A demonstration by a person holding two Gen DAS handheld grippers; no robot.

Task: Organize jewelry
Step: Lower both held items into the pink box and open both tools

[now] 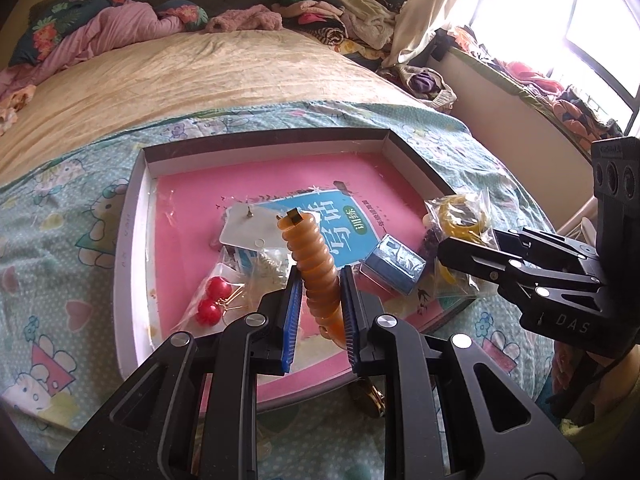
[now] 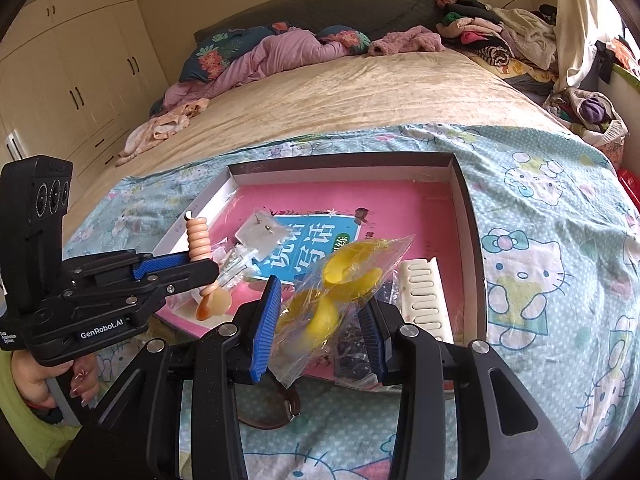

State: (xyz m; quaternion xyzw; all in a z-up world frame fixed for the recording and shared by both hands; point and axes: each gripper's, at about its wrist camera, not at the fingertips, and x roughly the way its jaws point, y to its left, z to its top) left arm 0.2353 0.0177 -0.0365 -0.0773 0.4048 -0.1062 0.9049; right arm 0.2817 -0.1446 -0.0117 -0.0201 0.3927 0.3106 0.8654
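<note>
Left wrist view: left gripper (image 1: pixel 320 300) is clamped on an orange coil band (image 1: pixel 316 268), long axis toward 12 o'clock, over the near edge of the tray (image 1: pixel 136 240). Red earrings (image 1: pixel 214 300) sit at 10 o'clock, open pink floor beyond.

Right wrist view: right gripper (image 2: pixel 320 316) pinches a yellow-clip bag (image 2: pixel 336 296), narrowly parted, tilting toward 1 o'clock; comb (image 2: pixel 424 300) at 2 o'clock, tray wall behind.

You see a glossy ribbed plastic hair clip (image 1: pixel 314 264), crinkly clear plastic bag (image 2: pixel 344 292) (shiny), and printed cotton-like sheet (image 1: pixel 60 280), matt.
</note>
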